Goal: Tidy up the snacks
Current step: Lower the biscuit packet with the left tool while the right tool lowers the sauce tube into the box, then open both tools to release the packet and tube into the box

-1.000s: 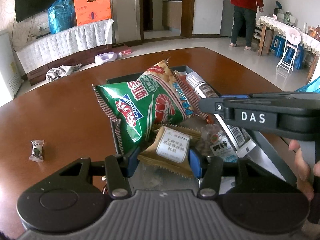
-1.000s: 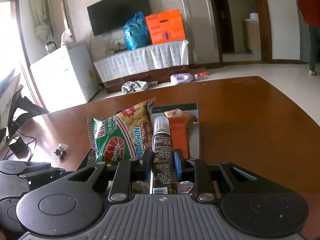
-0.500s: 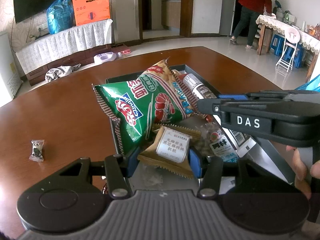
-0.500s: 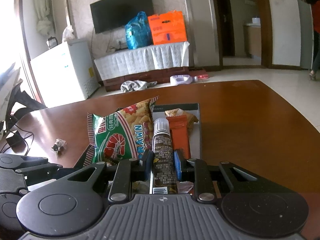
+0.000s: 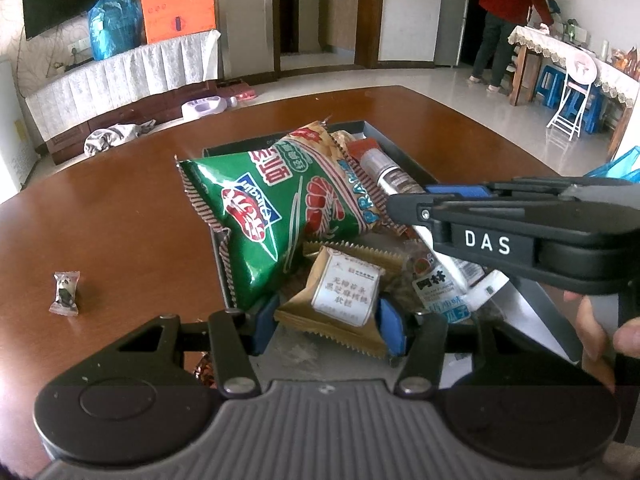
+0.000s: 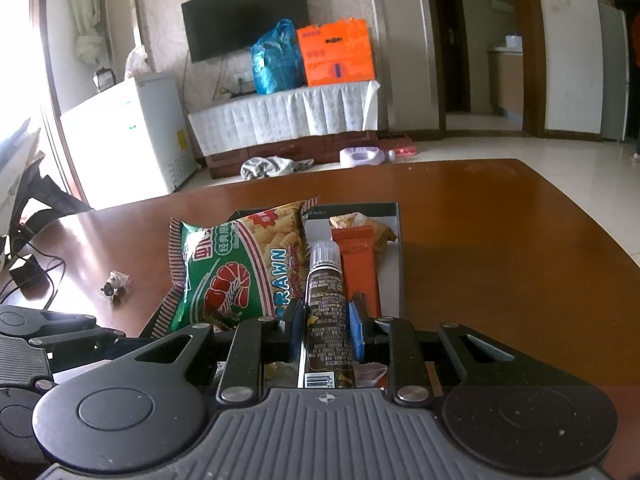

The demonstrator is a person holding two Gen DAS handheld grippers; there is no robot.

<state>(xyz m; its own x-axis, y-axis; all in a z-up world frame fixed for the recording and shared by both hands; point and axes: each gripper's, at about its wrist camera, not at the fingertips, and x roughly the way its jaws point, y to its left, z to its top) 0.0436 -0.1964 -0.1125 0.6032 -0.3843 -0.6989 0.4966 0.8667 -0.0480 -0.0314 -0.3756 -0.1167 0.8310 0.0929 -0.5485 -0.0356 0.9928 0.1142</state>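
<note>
Brown table [image 5: 120, 208], dark tray [image 6: 394, 216] of snacks. Our left gripper [image 5: 326, 322] pinches a tan biscuit packet [image 5: 344, 298]; our right gripper [image 6: 326, 332] pinches a dark tube [image 6: 328, 312]. We should lift each straight, avoiding the green prawn bag [image 5: 272, 208].

Wall television [image 6: 245, 12], white fridge [image 6: 132, 132], tiled floor [image 5: 448, 92]

Between the blue pads of the left gripper [image 5: 327, 326] sits a tan packet [image 5: 340, 300] with a white label printed in dark characters. Just beyond it lies a green prawn cracker bag [image 5: 276, 208] with a red prawn, white lettering and red-and-white striped edges. The right gripper [image 6: 325, 330], black with blue pads, flanks a dark brown tube [image 6: 326, 312] with a silver-grey cap; an orange packet [image 6: 358, 264] lies right of it. The table [image 6: 500, 248] is glossy reddish brown.
</note>
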